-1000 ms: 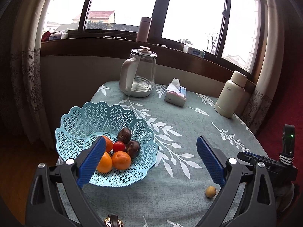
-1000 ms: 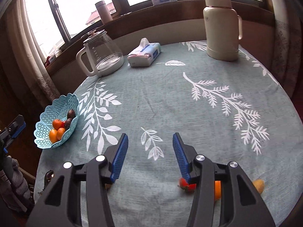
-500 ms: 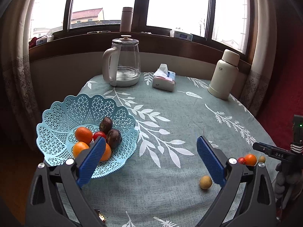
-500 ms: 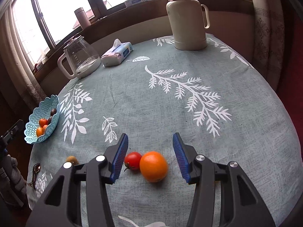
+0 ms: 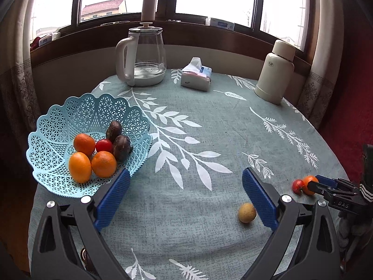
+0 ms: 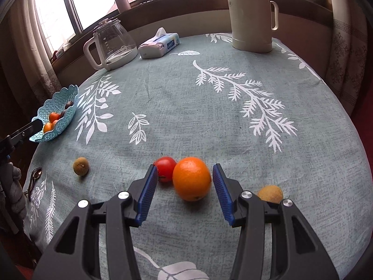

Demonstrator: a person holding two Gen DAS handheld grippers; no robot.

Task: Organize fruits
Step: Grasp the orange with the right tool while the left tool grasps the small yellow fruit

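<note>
- We take the blue lattice basket [image 5: 58, 126] as our reference; it stands at the left edge of the round table [image 5: 209, 126], which is covered with a teal leaf-print cloth.
- Inside the basket we count three oranges [image 5: 103, 164], one red tomato [image 5: 104, 145] and two dark purple fruits [image 5: 122, 147], all bunched together on its floor.
- The left gripper [image 5: 185, 197] hangs just in front of the basket, its jaws spread wide and holding nothing; its left pad overlaps the basket's near rim in the left wrist view.
- A small tan fruit [image 5: 246, 212] lies on the cloth well to the right of the basket, just beside the left gripper's right pad.
- The right gripper [image 6: 183, 185] sits far across the table from the basket. Its jaws are parted and bracket a loose orange [image 6: 191, 178]; we see a narrow gap at the right pad, and we cannot tell whether the left pad touches.
- A second tomato [image 6: 165, 168] rests against that orange on the basket side, at the tip of the left pad.
- Another tan fruit [image 6: 270, 193] lies beyond the right pad, farthest from the basket.
- A glass kettle [image 5: 144, 58], a tissue pack [image 5: 196, 75] and a cream flask [image 5: 276, 72] stand along the far edge, behind the basket and to its right.
</note>
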